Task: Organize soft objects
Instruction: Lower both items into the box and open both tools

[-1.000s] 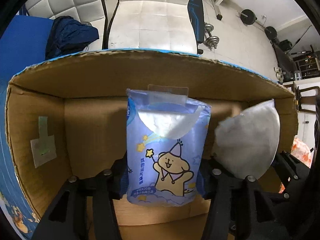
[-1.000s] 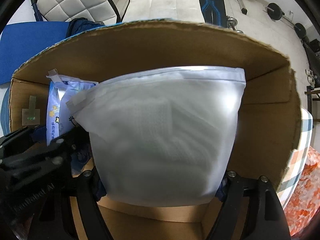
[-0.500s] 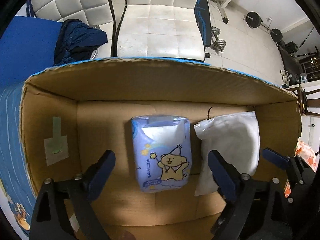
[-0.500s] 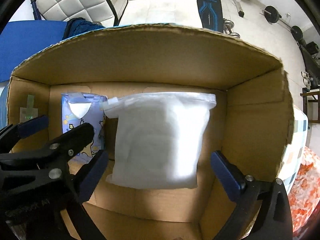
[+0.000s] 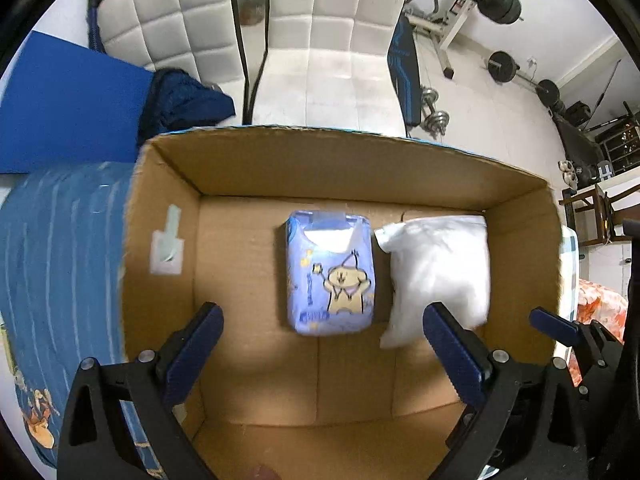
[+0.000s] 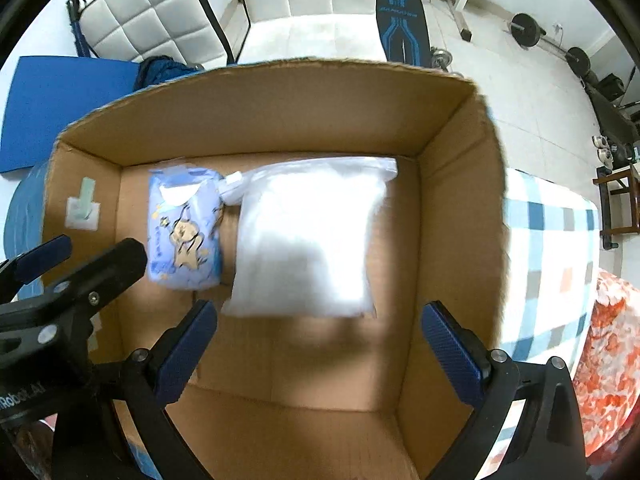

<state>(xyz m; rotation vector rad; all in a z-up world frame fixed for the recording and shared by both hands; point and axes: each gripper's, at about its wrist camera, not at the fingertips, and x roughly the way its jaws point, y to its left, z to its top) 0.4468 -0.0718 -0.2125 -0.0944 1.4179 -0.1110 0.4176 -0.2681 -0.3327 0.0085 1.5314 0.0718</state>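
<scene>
Box: open cardboard box (image 5: 360, 168), both packs lying flat on its floor.
Tissue pack: blue tissue pack (image 5: 330, 274), mid-floor, ahead of and between the left tongs' (image 5: 324, 340) fingers, clear of both.
White pouch: white pouch (image 6: 308, 240) just right of it, ahead of the right tongs (image 6: 316, 336), untouched.
Left tongs: spread wide, gripping nothing.
Right tongs: spread wide, gripping nothing.

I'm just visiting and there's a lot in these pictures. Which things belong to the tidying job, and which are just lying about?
Part of the job:
- blue tissue pack, in the box
- white pouch, beside it
- cardboard box
- left gripper and right gripper, both open

Just lying about:
- dark blue cloth
- white cushions
- dumbbells
- checked cloth
</scene>
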